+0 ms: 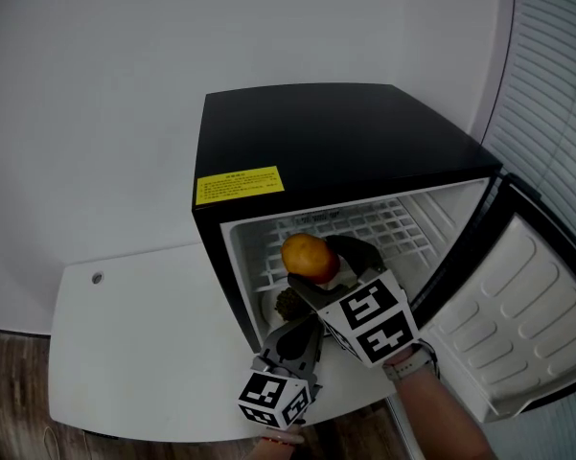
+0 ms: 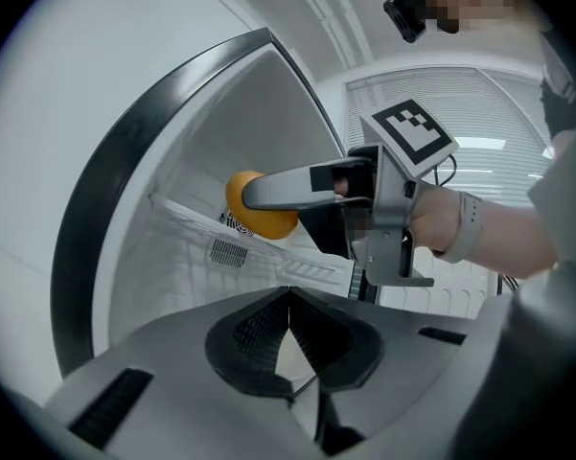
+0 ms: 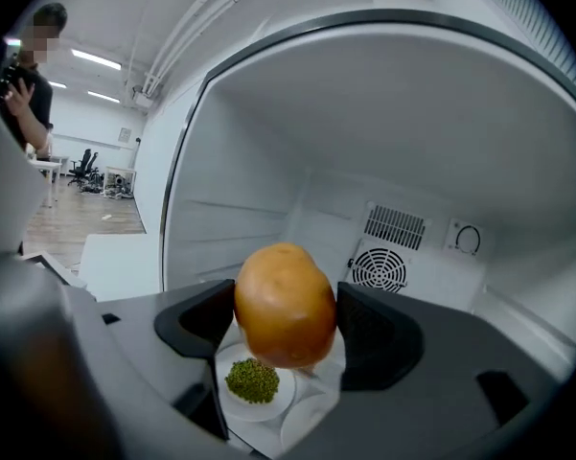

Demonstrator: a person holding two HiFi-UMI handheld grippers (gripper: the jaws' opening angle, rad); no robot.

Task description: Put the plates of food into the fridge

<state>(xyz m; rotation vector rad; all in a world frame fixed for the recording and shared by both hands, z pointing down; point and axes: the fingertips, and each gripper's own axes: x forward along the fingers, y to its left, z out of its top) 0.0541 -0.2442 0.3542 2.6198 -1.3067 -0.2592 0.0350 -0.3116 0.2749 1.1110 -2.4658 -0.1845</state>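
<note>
A black mini fridge [image 1: 316,142] stands open, its door [image 1: 518,305] swung out to the right. My right gripper [image 1: 326,268] is at the fridge mouth, shut on a round orange-brown food item [image 1: 310,257]. In the right gripper view the item [image 3: 285,305] fills the gap between both pads. Below it sits a white plate [image 3: 268,408] with a heap of green beans [image 3: 252,379]. My left gripper [image 1: 300,329] is low at the fridge front, pointing in with its jaw tips together [image 2: 288,293]. From there the orange-brown item [image 2: 259,204] and a right finger [image 2: 297,185] show above.
A white wire shelf [image 1: 383,223] spans the fridge interior, and a fan grille [image 3: 379,268] sits on the back wall. The fridge stands on a white table [image 1: 134,353] with rounded corners. Window blinds [image 1: 556,84] are at the right. A person [image 3: 29,75] stands far off.
</note>
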